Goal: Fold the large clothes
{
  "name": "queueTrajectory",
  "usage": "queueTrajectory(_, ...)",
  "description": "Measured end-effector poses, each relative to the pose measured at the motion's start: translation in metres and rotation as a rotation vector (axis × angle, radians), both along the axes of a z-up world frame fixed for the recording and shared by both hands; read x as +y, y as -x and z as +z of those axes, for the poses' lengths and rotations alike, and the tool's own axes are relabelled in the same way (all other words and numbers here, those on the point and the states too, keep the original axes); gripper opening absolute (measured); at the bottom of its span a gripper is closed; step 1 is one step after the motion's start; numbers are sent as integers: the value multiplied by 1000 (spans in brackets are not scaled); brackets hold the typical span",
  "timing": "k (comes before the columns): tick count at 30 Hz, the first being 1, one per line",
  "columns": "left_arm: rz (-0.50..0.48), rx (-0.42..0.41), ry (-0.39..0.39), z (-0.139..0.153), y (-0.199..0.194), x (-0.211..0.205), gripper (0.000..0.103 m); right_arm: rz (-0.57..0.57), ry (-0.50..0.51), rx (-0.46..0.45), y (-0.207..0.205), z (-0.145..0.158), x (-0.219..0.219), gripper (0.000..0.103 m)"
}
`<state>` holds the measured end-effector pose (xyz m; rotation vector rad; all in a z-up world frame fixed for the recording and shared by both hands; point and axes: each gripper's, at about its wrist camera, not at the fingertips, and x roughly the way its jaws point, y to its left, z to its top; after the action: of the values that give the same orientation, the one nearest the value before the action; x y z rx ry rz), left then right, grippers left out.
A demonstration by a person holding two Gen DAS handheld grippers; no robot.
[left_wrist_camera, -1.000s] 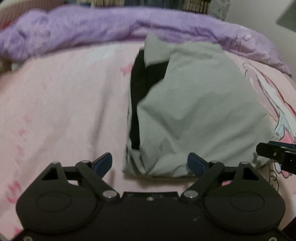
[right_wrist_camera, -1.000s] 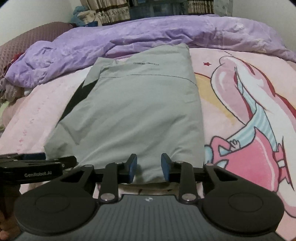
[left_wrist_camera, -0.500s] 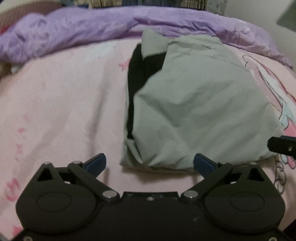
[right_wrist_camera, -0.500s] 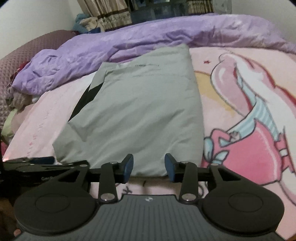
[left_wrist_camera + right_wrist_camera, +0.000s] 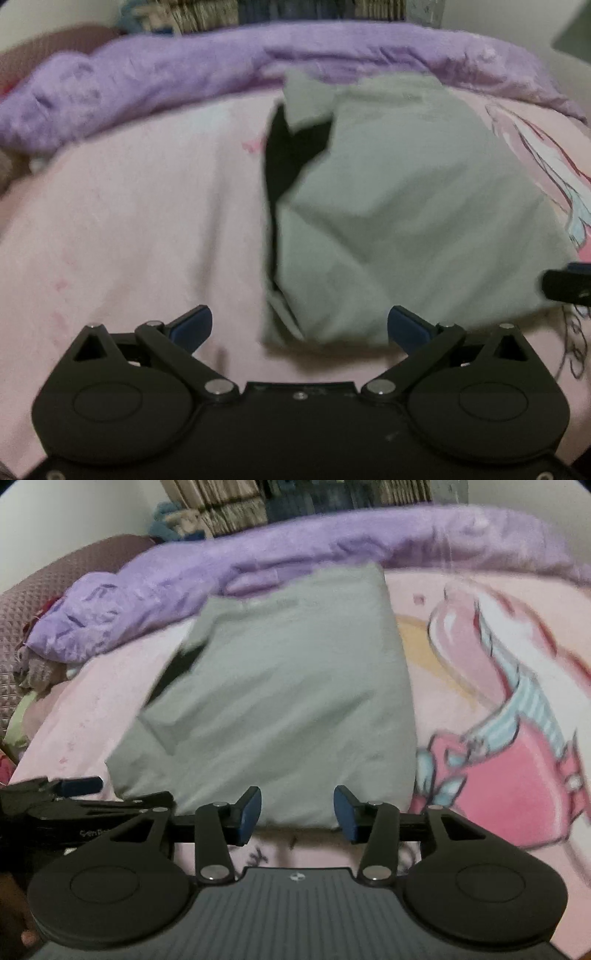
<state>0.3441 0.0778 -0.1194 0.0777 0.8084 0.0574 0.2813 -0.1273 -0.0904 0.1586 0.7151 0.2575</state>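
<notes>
With both sets of jaws apart and holding nothing, left gripper (image 5: 300, 325) and right gripper (image 5: 297, 808) sit just short of the grey garment (image 5: 288, 686), folded on the pink bedsheet (image 5: 129, 221). Risk: a shallow pinch at the near hem catches only the top layer, so the fold peels open and the black lining (image 5: 286, 155) spills.

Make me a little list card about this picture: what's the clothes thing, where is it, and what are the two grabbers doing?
garment: grey garment with a black panel, folded into a rough rectangle
surface: pink cartoon bedsheet
behind it: rumpled purple duvet
left gripper: open, at the garment's near left corner, holding nothing
right gripper: open, at the garment's near edge, holding nothing
image quality: blurred
</notes>
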Motion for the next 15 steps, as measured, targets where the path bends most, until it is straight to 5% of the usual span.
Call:
queueTrajectory(3, 9, -35, 60, 13, -8, 15, 103, -47, -3, -71, 8, 16, -15, 80)
queueTrajectory(8, 3, -9, 127, 0, -19, 22, 103, -121, -19, -4, -7, -4, -38, 78)
queueTrajectory(11, -7, 58, 50, -23, -24, 8, 103, -123, 27, 76, -25, -30, -33, 75)
queueTrajectory(15, -84, -60, -40, 0, -22, -2, 103, -78, -57, 70, -26, -22, -41, 72)
